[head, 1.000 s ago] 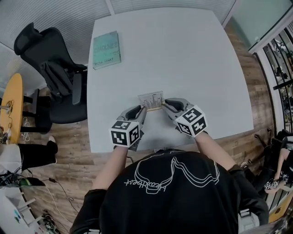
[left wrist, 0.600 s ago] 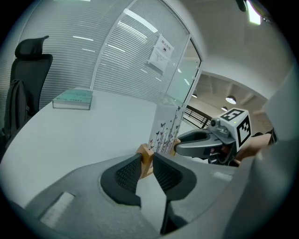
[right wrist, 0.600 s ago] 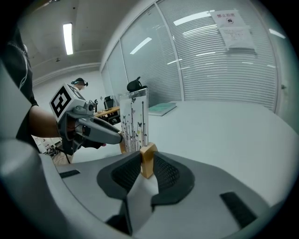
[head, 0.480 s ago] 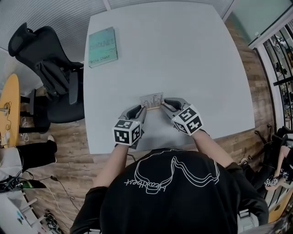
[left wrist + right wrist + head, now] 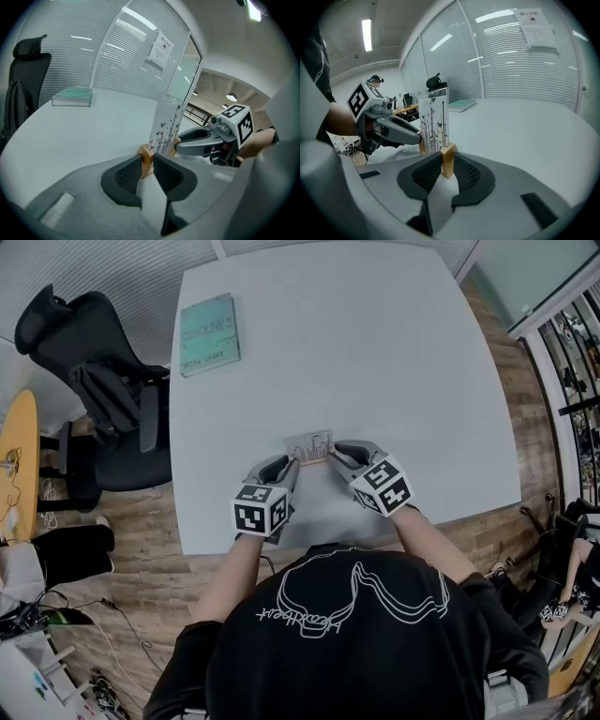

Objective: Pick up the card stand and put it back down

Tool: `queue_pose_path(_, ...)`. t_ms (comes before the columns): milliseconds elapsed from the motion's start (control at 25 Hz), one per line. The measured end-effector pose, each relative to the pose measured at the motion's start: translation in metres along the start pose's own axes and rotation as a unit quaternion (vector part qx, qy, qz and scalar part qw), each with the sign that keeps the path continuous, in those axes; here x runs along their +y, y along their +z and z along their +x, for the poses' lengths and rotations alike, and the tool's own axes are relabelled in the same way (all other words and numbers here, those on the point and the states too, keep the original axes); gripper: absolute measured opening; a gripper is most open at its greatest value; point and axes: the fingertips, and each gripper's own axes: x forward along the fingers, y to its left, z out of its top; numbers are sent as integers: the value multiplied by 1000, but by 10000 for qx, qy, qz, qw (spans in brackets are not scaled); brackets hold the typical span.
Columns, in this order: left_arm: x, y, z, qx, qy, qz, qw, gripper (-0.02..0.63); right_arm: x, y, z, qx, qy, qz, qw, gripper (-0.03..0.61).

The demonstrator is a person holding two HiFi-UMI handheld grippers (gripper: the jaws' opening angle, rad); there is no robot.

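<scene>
Left claw (image 5: 292,463) and right claw (image 5: 336,454), in the head view, each clench one end of the single card stand (image 5: 310,444), upright near the front edge of the white surface (image 5: 375,352); one teal book (image 5: 208,334) lies at its far-left corner. Left gripper view: pads pinch a tan wooden base under a clear, butterfly-printed panel. Right gripper view: likewise clenched.

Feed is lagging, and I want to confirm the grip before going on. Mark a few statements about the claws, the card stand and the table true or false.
1. The left claw and the right claw each clamp one end of the card stand's wooden base. True.
2. The card lies flat in the stand. False: it stands upright.
3. The teal book touches the stand. False: it lies apart, near the table's far left corner.
4. A black chair stands beside the table's left edge. True.
</scene>
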Motion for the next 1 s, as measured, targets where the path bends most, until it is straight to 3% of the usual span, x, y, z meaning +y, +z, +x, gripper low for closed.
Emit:
queue_pose_path(200,1,2,-1,-33,40,150,9999,88,0,1,0,-20,-14,267,9996,87)
queue_pose_path(480,1,9,-17,-152,-93,-257,9995,146,-3,22,-19,-353,67,776,9963,101)
queue_pose_path(760,-19,45,-66,-808,-312,-634,9942,146,6,67,-69,-1209,471,1173,9846,92)
queue_pose_path(1000,-65,82,-116,-1414,-619,-417,9871,144,27,99,-119,-1785,851,1005,9751,34)
